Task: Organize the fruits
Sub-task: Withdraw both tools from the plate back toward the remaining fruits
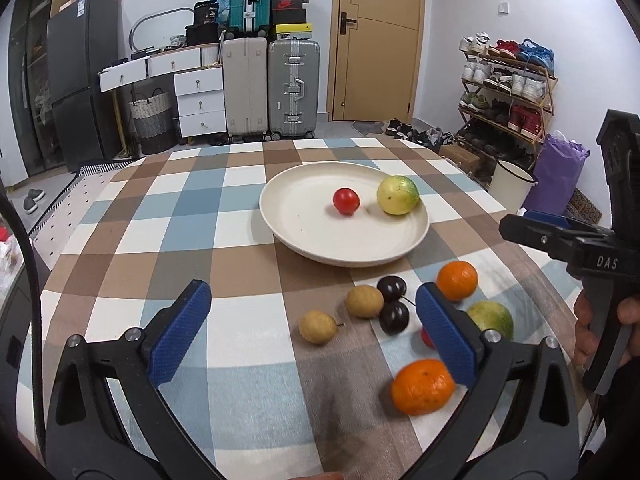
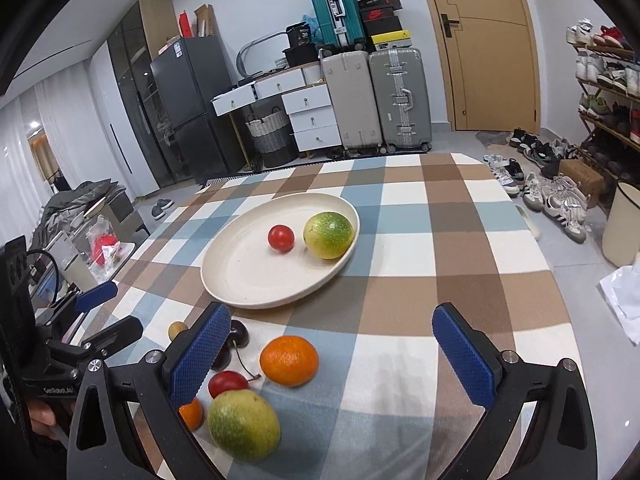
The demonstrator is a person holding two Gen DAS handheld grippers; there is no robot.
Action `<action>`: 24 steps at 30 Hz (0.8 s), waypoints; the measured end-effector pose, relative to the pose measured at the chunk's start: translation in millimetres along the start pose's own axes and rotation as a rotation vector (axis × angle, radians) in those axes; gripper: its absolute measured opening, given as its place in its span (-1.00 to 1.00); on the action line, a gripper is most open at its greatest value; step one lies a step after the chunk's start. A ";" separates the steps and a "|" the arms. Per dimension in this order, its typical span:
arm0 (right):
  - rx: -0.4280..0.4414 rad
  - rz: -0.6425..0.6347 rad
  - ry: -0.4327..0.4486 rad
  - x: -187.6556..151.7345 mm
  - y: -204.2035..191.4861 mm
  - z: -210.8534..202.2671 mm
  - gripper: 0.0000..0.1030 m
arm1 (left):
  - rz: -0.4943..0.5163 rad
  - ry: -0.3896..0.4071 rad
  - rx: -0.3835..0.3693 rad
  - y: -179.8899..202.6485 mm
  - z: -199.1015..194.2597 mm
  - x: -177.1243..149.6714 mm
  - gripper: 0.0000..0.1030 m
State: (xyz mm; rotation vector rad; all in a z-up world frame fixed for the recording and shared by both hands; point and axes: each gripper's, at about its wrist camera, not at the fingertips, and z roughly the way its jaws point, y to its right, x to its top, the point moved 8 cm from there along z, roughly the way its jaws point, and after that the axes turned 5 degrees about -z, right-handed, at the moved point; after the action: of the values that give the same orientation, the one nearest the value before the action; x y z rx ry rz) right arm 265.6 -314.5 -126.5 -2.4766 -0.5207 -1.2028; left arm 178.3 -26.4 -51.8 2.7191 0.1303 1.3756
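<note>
A cream plate [image 1: 320,240] [image 2: 240,280] on the checked tablecloth holds a red cherry tomato [image 1: 346,201] [image 2: 281,238] and a yellow-green fruit [image 1: 397,195] [image 2: 329,235]. On the cloth in front of it lie two oranges [image 1: 457,280] [image 1: 422,387], two tan longans [image 1: 364,301] [image 1: 318,327], two dark cherries [image 1: 394,317], a green-yellow fruit [image 1: 490,318] [image 2: 243,424] and a red fruit [image 2: 226,383]. My left gripper [image 1: 312,296] is open and empty above the longans. My right gripper [image 2: 332,320] is open and empty above an orange [image 2: 289,360].
The checked tablecloth [image 1: 160,240] covers the table. Beyond its far edge stand suitcases [image 1: 294,88], white drawers [image 1: 200,100], a door [image 1: 380,40] and a shoe rack [image 1: 508,92]. The right gripper's body [image 1: 580,248] shows at the right of the left wrist view.
</note>
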 end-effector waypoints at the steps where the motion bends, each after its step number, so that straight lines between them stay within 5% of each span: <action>1: -0.008 0.000 0.001 -1.3 0.4 -2.7 0.99 | 0.004 0.002 -0.004 2.1 -3.4 -1.8 0.97; 24: 0.029 -0.059 -0.136 -54.5 -29.3 -14.4 0.99 | 0.007 -0.082 -0.062 19.0 -7.1 -36.3 0.97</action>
State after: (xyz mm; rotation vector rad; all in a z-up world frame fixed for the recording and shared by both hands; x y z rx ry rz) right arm 211.0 -304.8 -157.5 -2.5468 -0.6474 -1.0451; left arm 151.8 -49.3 -74.3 2.7220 0.0704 1.2459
